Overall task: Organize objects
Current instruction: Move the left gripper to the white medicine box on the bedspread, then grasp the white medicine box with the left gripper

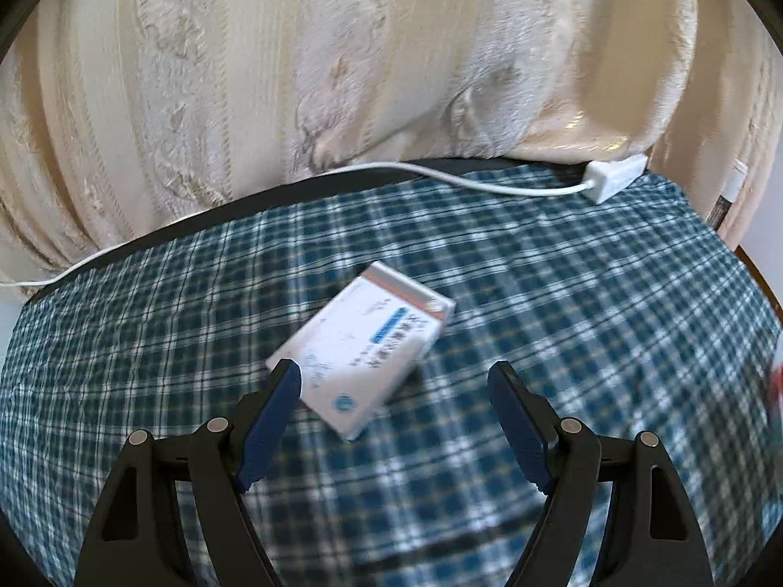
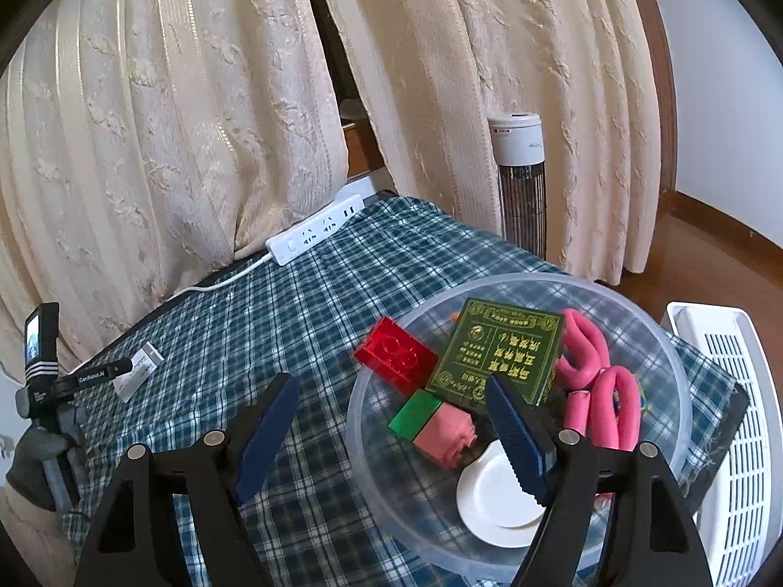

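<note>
**A:** So what's closest on the left side?

**B:** Left gripper (image 1: 394, 374), fingers spread wide, nothing between them. Just past the tips there's a white box (image 1: 359, 357) lying flat on the checked cloth (image 1: 563, 293) that covers the worktop. One corner of the box sits behind the left finger in the view, can't tell if it's touching. Picture's a bit blurry there.

**A:** And further back?

**B:** A white cable (image 1: 440, 178) runs along the far edge of the cloth to a power strip (image 1: 614, 176), then cream curtains (image 1: 293, 73) behind everything.

**A:** Right side?

**B:** Right gripper (image 2: 391, 389) is the same deal, fingers wide and empty, hanging over the near rim of a clear bowl (image 2: 391, 528). In the bowl, nearest first: a white dish (image 2: 494, 504), a green and pink block (image 2: 433, 428), then a red brick (image 2: 396, 357) leaning on the rim, a green box (image 2: 499, 349) and some pink foam loops (image 2: 602, 386).

**A:** Anything outside the bowl?

**B:** The box shows here too, well off to the left on the cloth, with the other gripper right by it. A white basket (image 2: 724, 416) stands beside the worktop on the right. Further back a tower fan (image 2: 521, 186) by the curtains.
</note>
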